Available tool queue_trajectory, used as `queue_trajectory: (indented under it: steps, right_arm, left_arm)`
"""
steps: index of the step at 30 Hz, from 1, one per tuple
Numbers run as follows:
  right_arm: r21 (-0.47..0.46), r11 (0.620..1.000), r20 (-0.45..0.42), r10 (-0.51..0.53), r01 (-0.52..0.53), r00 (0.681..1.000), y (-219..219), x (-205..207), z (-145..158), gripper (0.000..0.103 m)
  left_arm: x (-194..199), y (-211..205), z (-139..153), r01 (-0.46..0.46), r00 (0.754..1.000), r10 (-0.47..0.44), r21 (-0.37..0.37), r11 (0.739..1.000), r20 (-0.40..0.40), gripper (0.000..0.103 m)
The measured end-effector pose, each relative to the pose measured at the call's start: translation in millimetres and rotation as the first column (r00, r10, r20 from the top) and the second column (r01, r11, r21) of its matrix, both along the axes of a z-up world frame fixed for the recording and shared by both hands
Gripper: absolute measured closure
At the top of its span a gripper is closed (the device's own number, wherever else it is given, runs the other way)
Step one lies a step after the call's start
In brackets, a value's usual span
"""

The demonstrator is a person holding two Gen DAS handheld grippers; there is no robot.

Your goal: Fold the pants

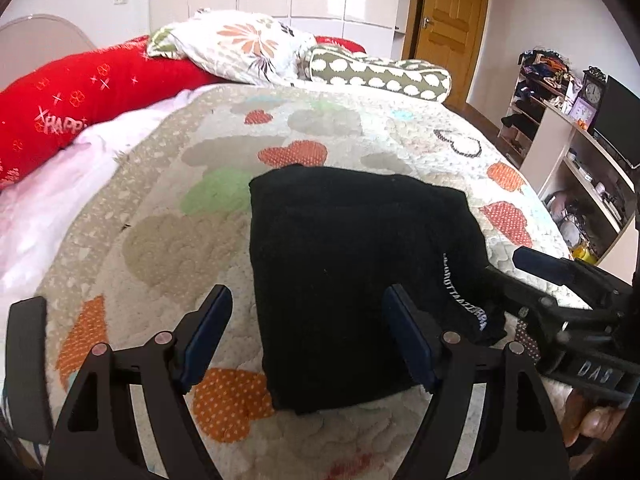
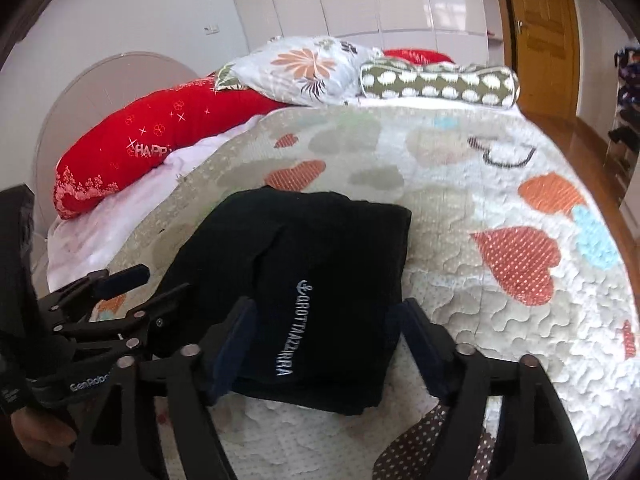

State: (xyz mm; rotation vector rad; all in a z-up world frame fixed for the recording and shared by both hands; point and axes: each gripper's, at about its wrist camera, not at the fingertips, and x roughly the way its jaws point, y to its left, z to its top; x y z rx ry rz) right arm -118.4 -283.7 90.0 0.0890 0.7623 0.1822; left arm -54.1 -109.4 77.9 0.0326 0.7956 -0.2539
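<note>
The black pants [image 1: 340, 248] lie folded into a compact rectangle on the heart-patterned quilt [image 1: 180, 240], with white lettering [image 2: 294, 328] running along one side. My left gripper [image 1: 306, 300] is open above the bundle's near left part; one finger stands over the quilt, the other over the cloth. My right gripper [image 2: 326, 312] is open too, and the near end of the pants [image 2: 320, 248] lies between its fingers without being pinched. In the left wrist view the right gripper [image 1: 516, 270] shows at the bundle's right edge. The left gripper [image 2: 148, 284] shows at far left in the right wrist view.
A red pillow [image 1: 72, 96], a floral pillow [image 1: 240, 48] and a spotted bolster [image 1: 380, 72] line the head of the bed. A wooden door [image 1: 448, 28] and shelves [image 1: 568, 152] with a clock and a monitor stand at the right. White sheet [image 1: 48, 200] shows at left.
</note>
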Motion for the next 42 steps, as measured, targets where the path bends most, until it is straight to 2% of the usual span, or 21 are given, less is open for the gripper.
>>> queue_trajectory:
  steps: [3, 6, 18, 42]
  right_arm:
    - [-0.003, 1.0, 0.025, -0.009, 0.009, 1.0, 6, -6, 6, 0.021]
    - [0.001, 0.999, 0.036, -0.034, 0.034, 0.999, 6, -11, 10, 0.02]
    - [0.011, 1.0, 0.039, -0.027, 0.027, 0.999, 13, -28, 20, 0.02]
    - [0.001, 1.0, 0.022, -0.027, 0.027, 0.999, 10, -37, 14, 0.02]
  left_arm:
    - [-10, 2, 7, -0.018, 0.999, 0.017, 0.019, 1.0, 0.031, 0.02]
    - [-20, 6, 13, -0.042, 0.997, 0.039, 0.043, 0.998, 0.066, 0.019]
    - [-43, 16, 30, -0.057, 0.991, 0.053, 0.033, 0.998, 0.122, 0.019]
    - [-47, 10, 24, -0.049, 0.992, 0.042, 0.054, 0.997, 0.118, 0.019]
